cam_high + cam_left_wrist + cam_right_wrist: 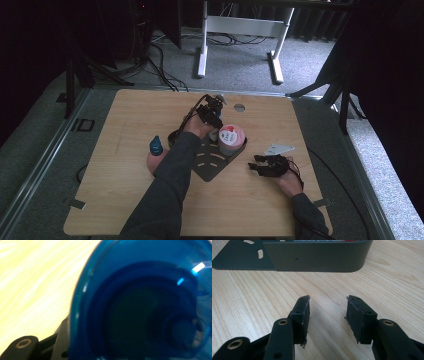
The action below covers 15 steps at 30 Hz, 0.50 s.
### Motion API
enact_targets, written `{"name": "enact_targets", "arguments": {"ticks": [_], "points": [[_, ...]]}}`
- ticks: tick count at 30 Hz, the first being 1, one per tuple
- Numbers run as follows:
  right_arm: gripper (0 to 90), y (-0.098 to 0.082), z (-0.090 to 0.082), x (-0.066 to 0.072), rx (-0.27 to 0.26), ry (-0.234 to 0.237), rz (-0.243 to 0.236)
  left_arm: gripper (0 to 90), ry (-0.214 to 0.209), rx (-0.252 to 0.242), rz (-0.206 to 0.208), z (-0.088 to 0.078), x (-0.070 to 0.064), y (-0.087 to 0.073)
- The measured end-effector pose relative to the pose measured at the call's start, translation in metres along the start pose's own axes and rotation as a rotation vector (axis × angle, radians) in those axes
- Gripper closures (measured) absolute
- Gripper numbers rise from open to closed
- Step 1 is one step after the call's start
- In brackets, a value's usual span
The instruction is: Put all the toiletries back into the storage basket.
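Translucent blue plastic, a rounded lid or cup (140, 305), sits right up against the left gripper's camera, between its jaws; whether the pads press on it I cannot tell. From above, the left gripper (211, 112) reaches over the dark metal bracket tray (210, 167), beside the pink round tub with a white lid (231, 139). A blue-capped bottle (156, 146) stands left of the forearm. The right gripper (328, 312) rests on the pale wooden table (130, 115), jaws apart with nothing between them, facing the tray's wall.
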State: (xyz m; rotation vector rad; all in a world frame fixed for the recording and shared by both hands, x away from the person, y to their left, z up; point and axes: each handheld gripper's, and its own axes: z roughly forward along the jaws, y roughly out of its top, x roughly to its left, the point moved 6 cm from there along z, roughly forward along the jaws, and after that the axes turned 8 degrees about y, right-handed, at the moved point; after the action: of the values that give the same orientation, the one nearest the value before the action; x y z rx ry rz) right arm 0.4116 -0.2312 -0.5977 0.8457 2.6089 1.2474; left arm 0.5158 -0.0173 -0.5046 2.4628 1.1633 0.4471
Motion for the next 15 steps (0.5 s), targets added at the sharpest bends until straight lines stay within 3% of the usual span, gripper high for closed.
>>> {"name": "enact_targets", "arguments": {"ticks": [15], "points": [[53.2, 0.0003, 0.0005, 0.0004, 0.0, 0.0, -0.002, 52.8, -0.023, -0.032, -0.035, 0.0054, 0.001, 0.0039]]}}
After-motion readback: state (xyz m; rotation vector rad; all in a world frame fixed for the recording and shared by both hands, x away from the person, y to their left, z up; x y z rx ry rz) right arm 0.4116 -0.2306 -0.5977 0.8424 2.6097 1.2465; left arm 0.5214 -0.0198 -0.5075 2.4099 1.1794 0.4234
